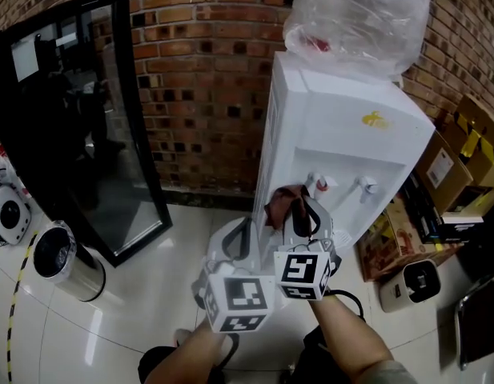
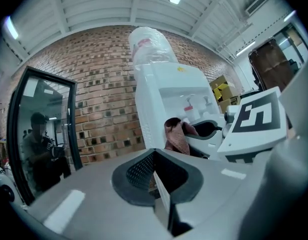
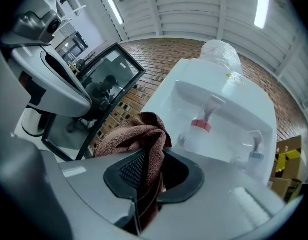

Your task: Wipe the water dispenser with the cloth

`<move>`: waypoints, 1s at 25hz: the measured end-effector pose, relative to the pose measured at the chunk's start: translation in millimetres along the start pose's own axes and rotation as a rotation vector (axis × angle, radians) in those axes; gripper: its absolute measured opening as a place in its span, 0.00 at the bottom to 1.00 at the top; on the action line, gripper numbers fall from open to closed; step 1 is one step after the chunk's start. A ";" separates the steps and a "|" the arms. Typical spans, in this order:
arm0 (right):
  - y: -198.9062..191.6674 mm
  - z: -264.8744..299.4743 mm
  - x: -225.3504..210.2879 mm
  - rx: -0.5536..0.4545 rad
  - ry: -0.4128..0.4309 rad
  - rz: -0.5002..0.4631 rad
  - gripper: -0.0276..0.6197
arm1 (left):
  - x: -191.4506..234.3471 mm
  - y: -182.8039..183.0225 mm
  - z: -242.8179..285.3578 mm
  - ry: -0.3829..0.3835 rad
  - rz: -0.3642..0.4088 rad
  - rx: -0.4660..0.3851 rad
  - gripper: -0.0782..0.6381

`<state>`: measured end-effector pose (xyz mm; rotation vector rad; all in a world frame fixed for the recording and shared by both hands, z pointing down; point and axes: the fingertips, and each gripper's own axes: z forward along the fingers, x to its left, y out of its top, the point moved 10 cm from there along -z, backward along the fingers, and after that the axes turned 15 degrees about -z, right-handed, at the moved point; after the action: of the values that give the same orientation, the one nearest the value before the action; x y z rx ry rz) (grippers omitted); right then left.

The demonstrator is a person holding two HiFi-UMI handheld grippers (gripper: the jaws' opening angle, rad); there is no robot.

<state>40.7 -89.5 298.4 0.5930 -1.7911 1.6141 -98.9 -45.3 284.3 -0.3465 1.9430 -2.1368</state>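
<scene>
The white water dispenser stands against the brick wall, with a plastic-wrapped bottle on top. Its red tap and blue tap sit in the front recess. My right gripper is shut on a reddish-brown cloth, held at the dispenser's front just left of the red tap. In the right gripper view the cloth bunches out of the gripper before the dispenser. My left gripper hangs lower left of it, jaws together and empty.
A black glass-door cabinet stands left of the dispenser, with a steel bin in front of it. Cardboard boxes and a small white appliance crowd the floor on the right. The floor is glossy white tile.
</scene>
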 end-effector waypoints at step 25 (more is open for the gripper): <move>-58.1 -7.0 -40.0 0.094 -0.073 0.169 0.15 | -44.9 -10.8 25.6 -0.095 0.025 0.044 0.11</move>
<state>110.4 -94.3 310.1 0.5623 -1.8693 1.8197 -48.1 -53.7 296.5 -0.4060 1.8358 -2.1040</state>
